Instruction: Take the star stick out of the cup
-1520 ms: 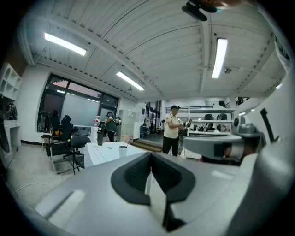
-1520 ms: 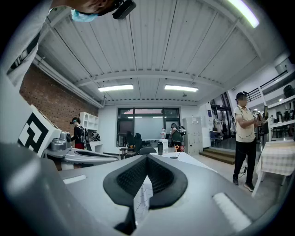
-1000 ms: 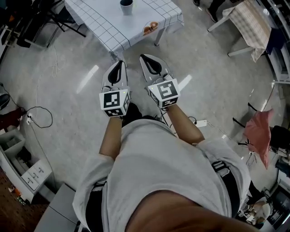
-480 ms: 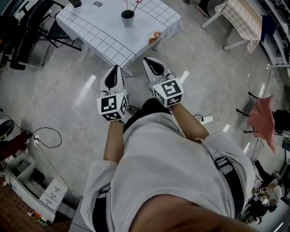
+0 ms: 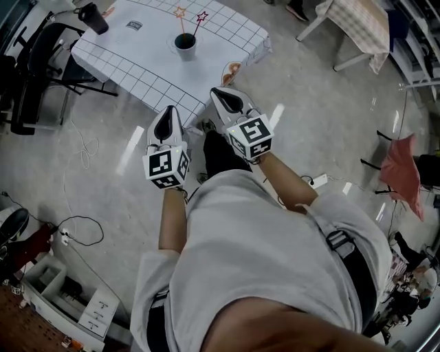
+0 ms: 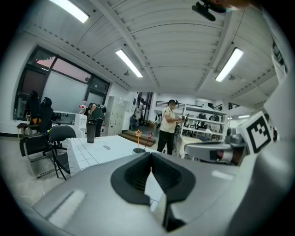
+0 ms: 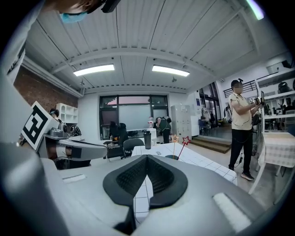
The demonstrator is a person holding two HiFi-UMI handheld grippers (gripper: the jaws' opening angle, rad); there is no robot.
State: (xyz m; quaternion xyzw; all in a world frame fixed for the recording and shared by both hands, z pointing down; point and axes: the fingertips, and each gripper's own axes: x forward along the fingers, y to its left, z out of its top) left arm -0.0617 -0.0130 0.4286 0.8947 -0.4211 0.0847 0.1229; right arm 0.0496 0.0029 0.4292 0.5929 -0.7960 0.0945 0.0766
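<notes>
Grey left gripper (image 5: 168,111) and right gripper (image 5: 220,91) both closed, empty

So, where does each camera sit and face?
Head view: on the person's head, steeply down at arms, torso, left tool, right tool.
Left gripper view: on the left tool, along its shut jaws; right tool at right.
Right gripper view: on the right tool likewise; left tool at left.
All share the cup and star sticks on the table.

Cup (image 6: 138,150) mostly behind the jaws
</notes>
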